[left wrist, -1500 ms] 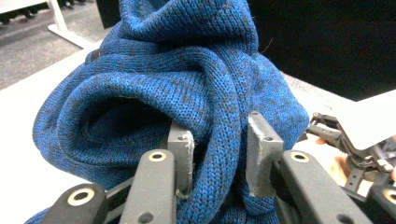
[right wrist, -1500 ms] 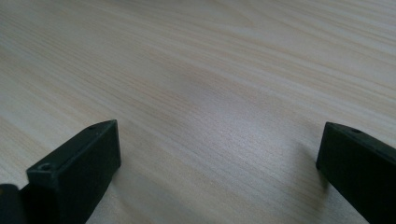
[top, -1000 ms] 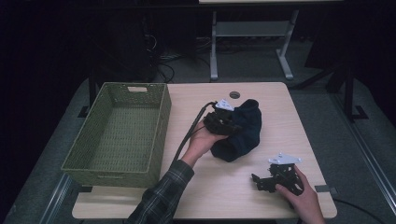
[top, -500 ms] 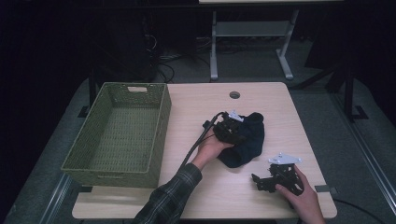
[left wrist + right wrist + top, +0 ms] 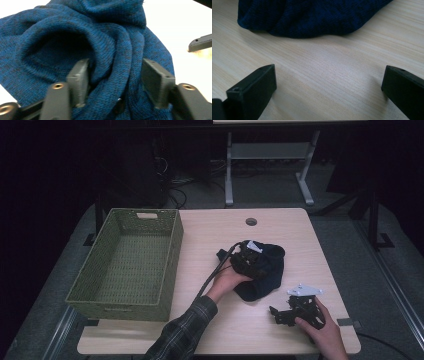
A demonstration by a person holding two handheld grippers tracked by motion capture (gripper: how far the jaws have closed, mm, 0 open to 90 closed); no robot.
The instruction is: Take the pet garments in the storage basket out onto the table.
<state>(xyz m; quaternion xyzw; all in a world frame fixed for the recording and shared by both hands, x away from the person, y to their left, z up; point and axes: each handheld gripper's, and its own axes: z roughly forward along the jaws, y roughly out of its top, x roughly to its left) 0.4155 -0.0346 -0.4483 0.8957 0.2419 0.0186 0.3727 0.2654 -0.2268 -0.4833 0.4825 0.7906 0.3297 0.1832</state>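
A dark blue knit cloth lies bunched on the light wooden table, right of centre. My left gripper rests on top of it. In the left gripper view the jaws pinch a thick fold of the blue knit cloth, and the left gripper is shut on that fold. My right gripper sits low near the table's front right with its jaws pointing left. In the right gripper view it is open over bare wood, and the cloth's edge lies a little ahead of it.
A green woven basket stands at the table's left with nothing in it. A round cable hole sits near the far edge. The left gripper's black cable trails back along the forearm. Metal table legs stand beyond the table.
My left gripper has moved toward the front of the table, and the cloth has shifted with it and bunched more tightly. The right gripper has stayed put.
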